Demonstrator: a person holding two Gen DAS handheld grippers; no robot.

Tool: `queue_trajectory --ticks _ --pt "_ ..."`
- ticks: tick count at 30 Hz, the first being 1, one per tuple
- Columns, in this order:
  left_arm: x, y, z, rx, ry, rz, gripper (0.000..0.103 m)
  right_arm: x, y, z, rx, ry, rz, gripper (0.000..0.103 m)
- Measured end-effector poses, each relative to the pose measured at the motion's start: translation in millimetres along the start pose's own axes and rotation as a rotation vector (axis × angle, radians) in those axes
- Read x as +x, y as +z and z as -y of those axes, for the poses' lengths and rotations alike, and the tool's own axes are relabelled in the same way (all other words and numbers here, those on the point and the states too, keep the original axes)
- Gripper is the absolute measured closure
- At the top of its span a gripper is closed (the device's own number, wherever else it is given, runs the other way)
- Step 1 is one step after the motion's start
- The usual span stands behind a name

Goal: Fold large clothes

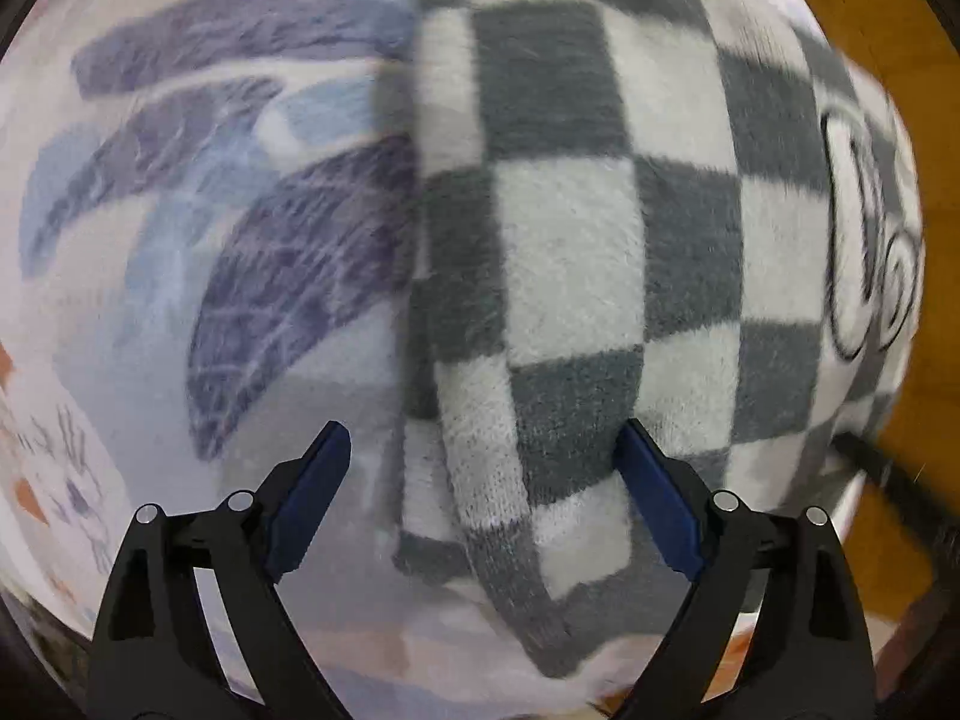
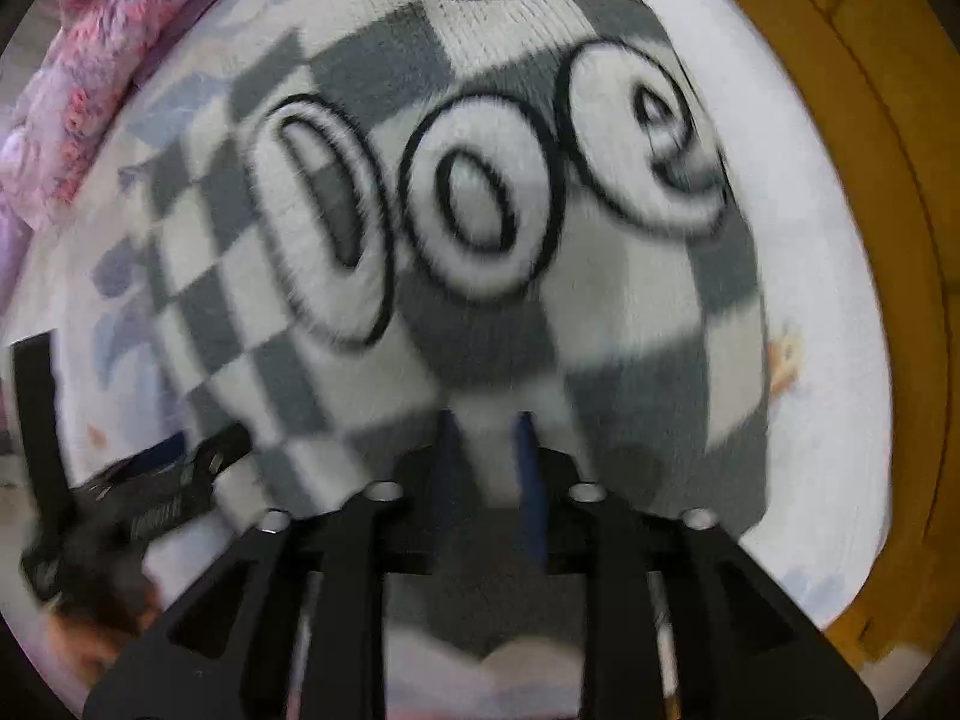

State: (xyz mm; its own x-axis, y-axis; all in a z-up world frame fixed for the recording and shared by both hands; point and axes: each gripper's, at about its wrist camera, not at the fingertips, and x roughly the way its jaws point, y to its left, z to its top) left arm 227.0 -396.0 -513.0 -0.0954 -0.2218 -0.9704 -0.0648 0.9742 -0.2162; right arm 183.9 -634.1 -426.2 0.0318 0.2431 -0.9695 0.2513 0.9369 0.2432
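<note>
The fuzzy grey-and-white checkered fleece garment with black-outlined white lettering (image 1: 570, 252) lies folded on a pale bedsheet printed with blue-purple leaf shapes (image 1: 180, 276), its straight left edge running far to near down the middle of my left view. My left claw (image 1: 483, 492) hangs right above its near-left corner, jaws spread wide, nothing pinched, blue pads clear of the pile. My right claw (image 2: 486, 462) sits over the near edge below the lettering, jaws partly apart w/ a strip of fleece between them; too blurred to say if the pads press, so can't tell if it grips. To do this step well, I'd judge: let go cleanly, lift w/o dragging, then square the edges. Count: 1 garment, 1 sheet, 1 pink-purple crumpled floral fabric (image 2: 78, 78) far left, 1 yellow-brown wooden surround (image 2: 870, 240) at right, 2 claws.
</note>
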Motion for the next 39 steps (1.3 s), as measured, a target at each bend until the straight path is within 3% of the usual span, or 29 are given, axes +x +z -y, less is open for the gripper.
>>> queue_trajectory --ticks 2,6,13,20,23,26,31,34,39 --pt "-6 2 7 0.077 0.042 0.017 0.013 -13 -10 4 0.025 0.002 0.023 0.030" --pt "-18 6 16 0.127 0.092 0.025 0.013 -30 -29 6 0.043 -0.036 0.036 0.016" --pt "-68 -7 15 0.124 0.065 0.061 0.013 -59 -52 -2 0.103 -0.014 0.048 0.014" --pt "-131 -18 6 0.158 -0.005 0.144 0.013 -102 -74 -35 0.097 -0.009 0.160 0.009" --pt "-163 -33 6 0.182 -0.083 0.169 0.013 -120 -81 -53 0.108 -0.003 0.224 0.009" --pt "-188 -53 3 0.206 -0.036 0.178 0.012 -138 -92 -73 0.128 0.007 0.282 0.008" --pt "-232 -97 -6 0.282 -0.043 0.245 0.012 -157 -115 -108 0.108 0.017 0.324 0.008" --pt "-256 -112 -15 0.319 -0.012 0.296 0.012 -169 -139 -131 0.114 0.029 0.355 0.008" --pt "-306 -138 -45 0.398 -0.035 0.377 0.012 -185 -186 -175 0.132 0.049 0.431 0.008"
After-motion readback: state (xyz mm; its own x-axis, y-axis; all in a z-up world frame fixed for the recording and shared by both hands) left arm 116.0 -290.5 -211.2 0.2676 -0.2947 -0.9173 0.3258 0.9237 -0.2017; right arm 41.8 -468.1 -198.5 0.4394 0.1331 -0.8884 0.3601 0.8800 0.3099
